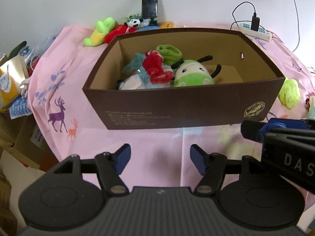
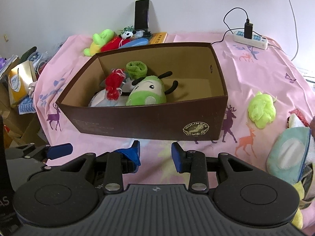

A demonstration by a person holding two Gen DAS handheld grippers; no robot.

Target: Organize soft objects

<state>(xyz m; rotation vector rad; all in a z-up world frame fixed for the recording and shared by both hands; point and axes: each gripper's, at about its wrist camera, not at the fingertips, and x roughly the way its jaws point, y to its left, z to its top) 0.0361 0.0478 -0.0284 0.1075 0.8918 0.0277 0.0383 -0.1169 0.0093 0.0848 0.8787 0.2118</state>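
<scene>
A pink cloth (image 1: 157,143) printed with deer and branches covers the surface, which runs back to a plain white wall (image 1: 78,0). The left gripper (image 1: 158,158) hangs over bare cloth with its jaws apart and nothing between them; the right gripper (image 2: 155,153) does the same just beside it, jaws also apart and empty. Straight ahead of both stands a brown box (image 1: 177,106) — inside lie a green bug toy (image 1: 192,75), a red knit piece (image 1: 156,68) and a green roll (image 1: 169,54). Beyond the box, against the wall, sit more plush toys (image 1: 102,31) and an upright phone (image 1: 150,3). Ahead and to the right of the right gripper lies a yellow-green bundle (image 2: 261,111); nearer on that side, a pale blue plush (image 2: 288,155). A power strip (image 2: 251,39) lies in the far right corner. Off the cloth's left edge — cardboard boxes and a bag (image 1: 11,82).
</scene>
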